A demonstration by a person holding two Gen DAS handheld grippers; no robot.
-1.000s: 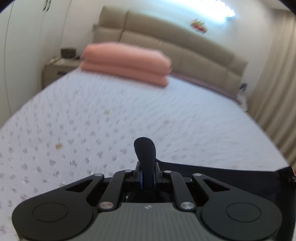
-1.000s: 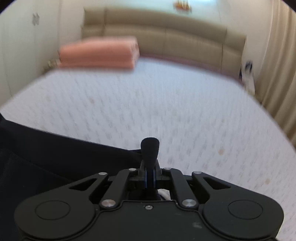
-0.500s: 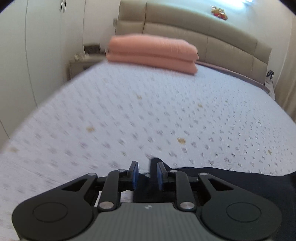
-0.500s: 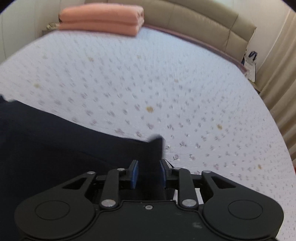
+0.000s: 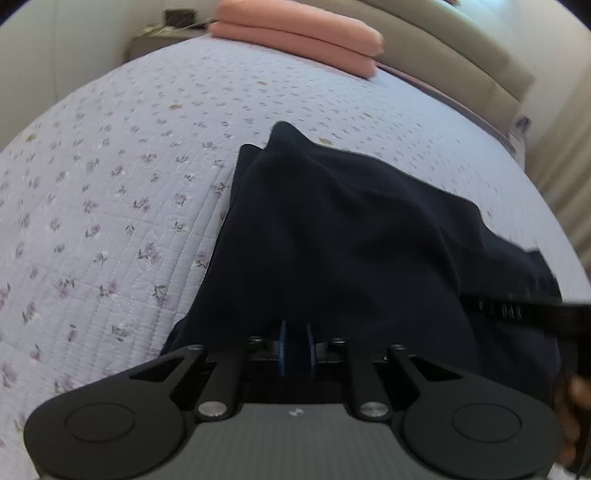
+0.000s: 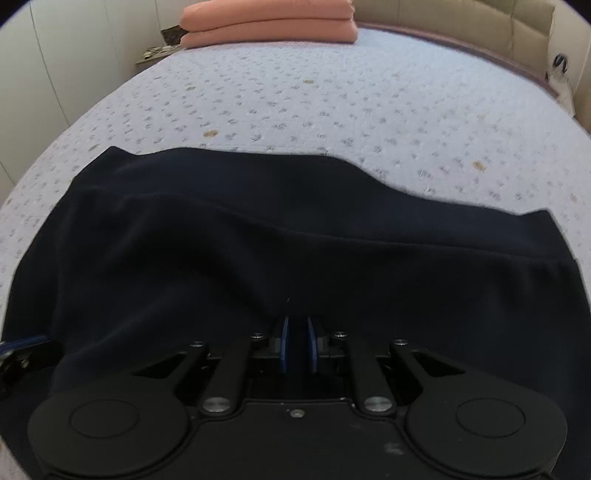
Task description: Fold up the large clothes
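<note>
Cloth filled the space ahead of both tools: a large dark navy garment of soft, heavy fabric [image 5: 351, 236] lay spread on the bed's pale lilac quilted cover with small flower sprigs [image 5: 110, 206]. The left gripper [image 5: 295, 347] pointed steeply down at it, its blue pads standing a narrow gap apart and closing, with dark fabric running into the gap between them; whether the pads already pressed on the cloth could not be told. Just ahead of it the garment rose to a pointed corner, and bare quilt lay to its left.

The right gripper [image 6: 296, 345] showed the same picture (blue pads a slim gap apart, closing, navy fabric bunched right at their tips), and its grip could not be told either. Beyond it the garment [image 6: 280, 243] stretched wide to both sides, with a seamed band running across near its far edge.

Far ahead of both, at the head of the bed, lay a folded salmon-pink blanket stack [image 6: 269, 18] against a beige padded headboard [image 5: 461, 62].
</note>
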